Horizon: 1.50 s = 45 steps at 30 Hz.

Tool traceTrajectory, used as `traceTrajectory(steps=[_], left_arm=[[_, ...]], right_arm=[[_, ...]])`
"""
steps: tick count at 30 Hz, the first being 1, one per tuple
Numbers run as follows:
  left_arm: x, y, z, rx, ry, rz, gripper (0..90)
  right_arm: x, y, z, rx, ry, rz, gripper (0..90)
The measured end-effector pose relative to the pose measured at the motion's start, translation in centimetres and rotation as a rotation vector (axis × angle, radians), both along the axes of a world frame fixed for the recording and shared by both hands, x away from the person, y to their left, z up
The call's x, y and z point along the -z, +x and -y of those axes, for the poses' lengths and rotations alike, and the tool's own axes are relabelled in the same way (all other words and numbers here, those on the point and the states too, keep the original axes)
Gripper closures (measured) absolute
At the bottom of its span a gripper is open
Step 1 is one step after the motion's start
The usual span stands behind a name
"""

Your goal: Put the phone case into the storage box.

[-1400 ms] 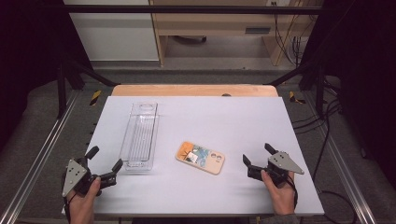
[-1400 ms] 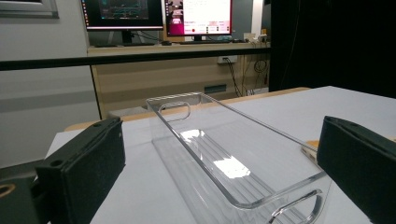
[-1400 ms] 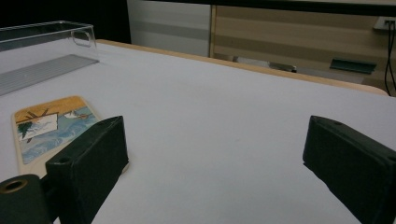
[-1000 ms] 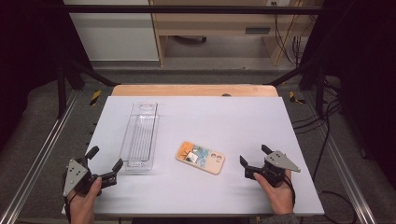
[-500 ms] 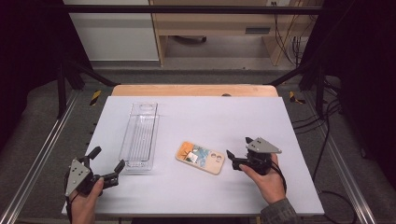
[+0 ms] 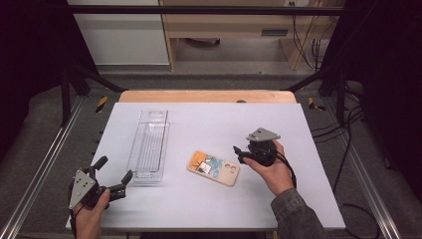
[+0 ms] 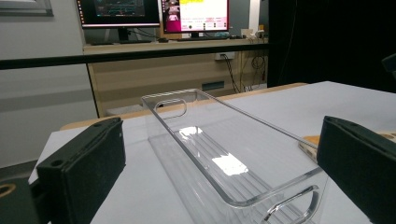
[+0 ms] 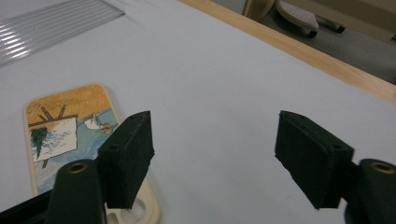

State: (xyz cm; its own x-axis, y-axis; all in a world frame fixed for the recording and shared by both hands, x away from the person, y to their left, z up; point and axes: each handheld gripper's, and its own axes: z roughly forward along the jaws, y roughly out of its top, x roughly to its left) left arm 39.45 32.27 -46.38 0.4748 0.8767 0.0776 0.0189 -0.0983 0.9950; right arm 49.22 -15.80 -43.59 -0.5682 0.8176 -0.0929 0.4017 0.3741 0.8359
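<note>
Since the earlier frames the right tool has come in from the near right edge of the table toward the middle and now hovers just right of the phone case, with its jaws pointing left at the case's near end. Its jaws have just been closing; they stand partly open with nothing between them. In the right gripper view one pad hangs over the case's end with the camera cutout, the other over bare table. The case lies flat, picture side up, near the middle of the table, orange end toward the far left.

Left of the case, just beside it, lies a clear plastic tray, long side running near to far. The left tool stays at the near left corner, jaws wide open and empty, pointing at the tray's near end.
</note>
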Motion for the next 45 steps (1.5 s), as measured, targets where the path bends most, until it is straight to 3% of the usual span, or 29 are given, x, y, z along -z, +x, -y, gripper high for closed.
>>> traceTrajectory(steps=[12, 21, 36, 45], left_arm=[[0.0, 0.0, 0.0, -0.003, 0.001, 0.001, 1.0], [-0.1, -0.1, 0.0, -0.002, 0.004, 0.002, 1.1], [0.0, 0.0, 0.1, 0.004, 0.002, -0.001, 1.5], [0.0, 0.0, -0.1, 0.003, 0.000, 0.000, 1.5]], right_arm=[[1.3, 2.6, -2.3, -0.058, -0.052, -0.031, 61.2], [2.6, 3.7, -3.6, -0.104, -0.058, -0.107, 85.5], [4.9, 4.1, -6.3, -0.189, -0.096, -0.207, 90.0], [5.7, 4.1, -7.0, -0.212, -0.111, -0.232, 90.0]])
